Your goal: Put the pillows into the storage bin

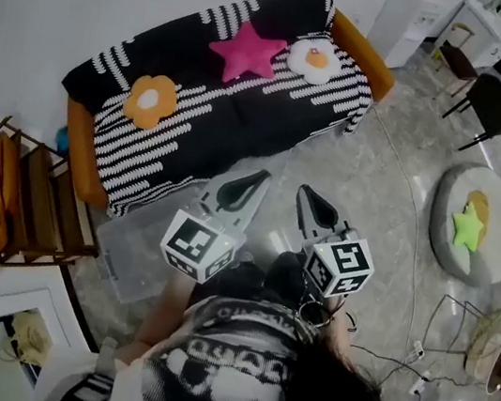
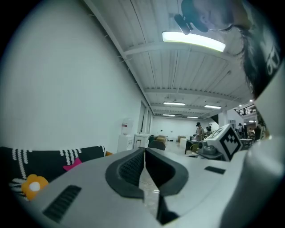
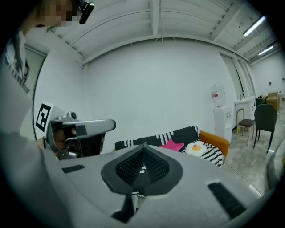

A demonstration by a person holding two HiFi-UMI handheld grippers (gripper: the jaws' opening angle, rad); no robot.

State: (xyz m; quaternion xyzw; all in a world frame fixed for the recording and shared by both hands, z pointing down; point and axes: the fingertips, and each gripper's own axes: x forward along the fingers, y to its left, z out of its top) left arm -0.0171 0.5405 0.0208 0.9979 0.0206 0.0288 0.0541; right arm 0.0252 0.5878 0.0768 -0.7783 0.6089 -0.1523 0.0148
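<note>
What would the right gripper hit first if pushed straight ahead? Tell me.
Probably the sofa, close by the pink star pillow. Nothing shows in between, though depth is unclear.

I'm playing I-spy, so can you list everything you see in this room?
black-and-white striped sofa: one, against the wall.
pink star-shaped pillow: one, sofa's back.
white fried-egg pillow: one, orange yolk, beside the pink star.
orange flower-shaped pillow: one, sofa's other end.
clear plastic storage bin: one, floor before the sofa.
grey round floor cushion: one, floor, far right.
green star-shaped pillow: one, on that cushion.
wooden rack with orange cushions: one, left of sofa.
black chair: one, top right.
left gripper: one, grey, fingers together, empty.
right gripper: one, grey, fingers together, empty.
</note>
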